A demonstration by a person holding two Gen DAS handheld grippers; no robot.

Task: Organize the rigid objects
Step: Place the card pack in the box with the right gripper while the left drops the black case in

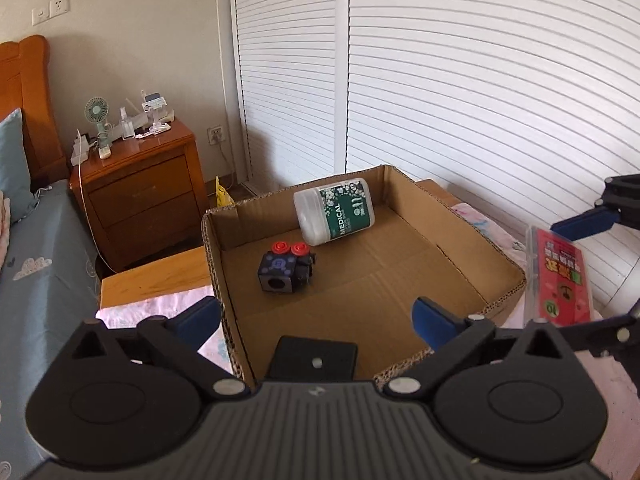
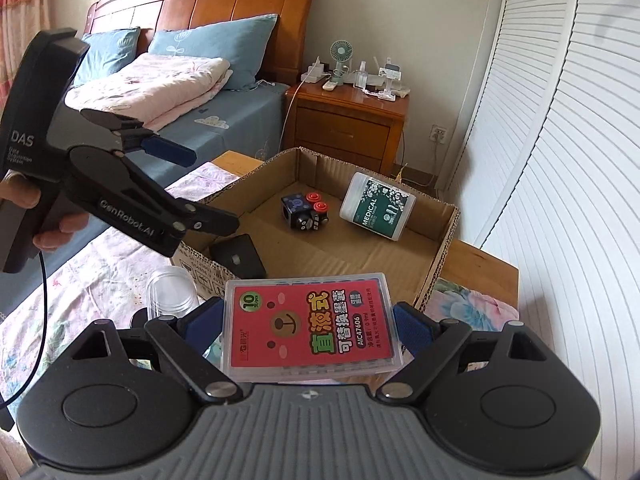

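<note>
- The right gripper (image 2: 308, 330) pinches a clear plastic case with a red label (image 2: 312, 326) between its blue pads (image 2: 412, 330); the case is off the table, just near of the cardboard box (image 2: 440, 256) and not yet over it.
- In the left wrist view the same case (image 1: 560, 276) hangs just right of the box's right wall (image 1: 506, 276).
- The left gripper (image 1: 316, 318) holds nothing; its jaws are spread wide and it hovers over the near edge of the box.
- Already in the box lie a white jar with a green "MEDICAL" label (image 1: 336, 210), on its side toward the far wall, and a small black cube toy with red buttons (image 1: 286, 266), left of centre.
- A clear plastic cup (image 2: 170, 292) lies on the floral cloth (image 2: 92, 280) outside the box, to the left of the held case.
- Judged step: carrying the case to the box for placing.
- The next move likely calls for lifting the case over the near wall, lowering it onto the bare cardboard floor on the near right, clear of jar and toy, then spreading the jaws.
- The cup looks to be left for afterwards.
</note>
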